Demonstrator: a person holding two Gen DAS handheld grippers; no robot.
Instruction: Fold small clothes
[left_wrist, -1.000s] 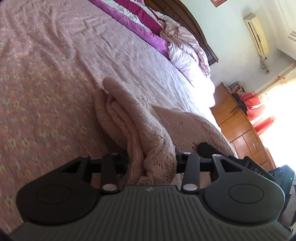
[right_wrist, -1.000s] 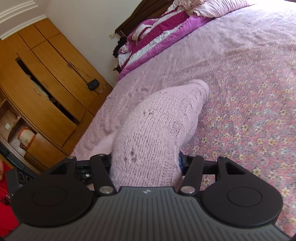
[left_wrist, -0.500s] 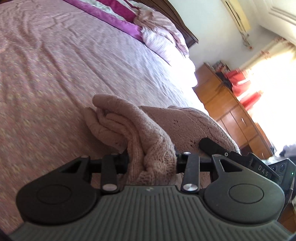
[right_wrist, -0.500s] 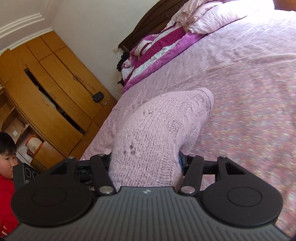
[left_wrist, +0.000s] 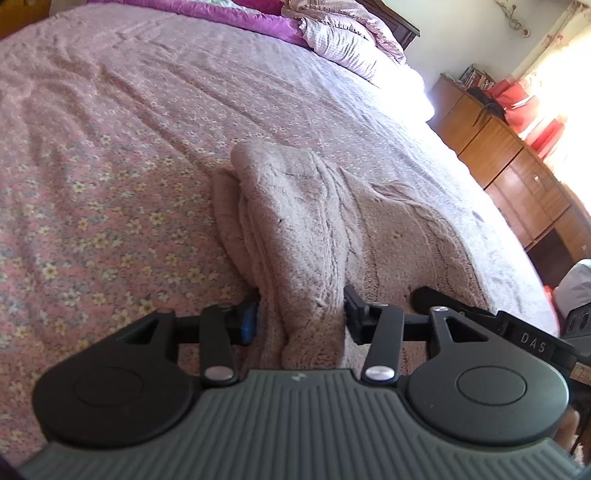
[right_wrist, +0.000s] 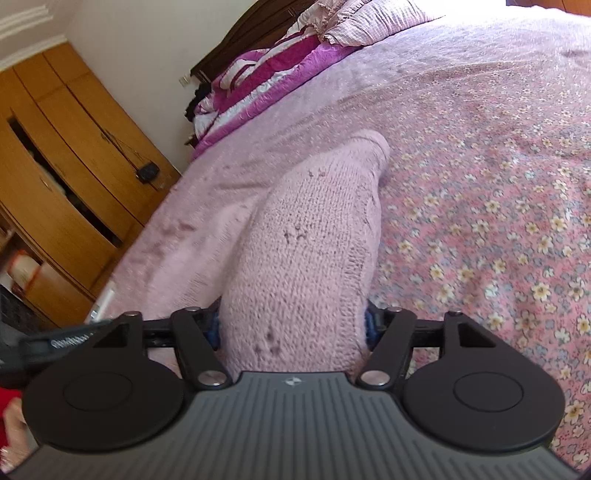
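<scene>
A small pale pink knitted sweater (left_wrist: 306, 221) lies bunched on the flowered pink bedspread (left_wrist: 110, 206). My left gripper (left_wrist: 300, 314) is shut on its near edge; the knit fills the gap between the fingers and hides the pads. In the right wrist view the same sweater (right_wrist: 314, 236) rises in a thick fold from my right gripper (right_wrist: 291, 325), which is shut on it. The right gripper's black body also shows at the right edge of the left wrist view (left_wrist: 480, 317).
A folded magenta quilt (right_wrist: 258, 88) and striped pillows (left_wrist: 351, 48) lie at the head of the bed. A wooden wardrobe (right_wrist: 62, 177) stands on one side, a wooden dresser (left_wrist: 509, 162) with red items on the other.
Both grippers have come down toward the bed with the sweater. The raised fold in the left view has flattened and spread on the bedspread. The child in red has left the right view.
</scene>
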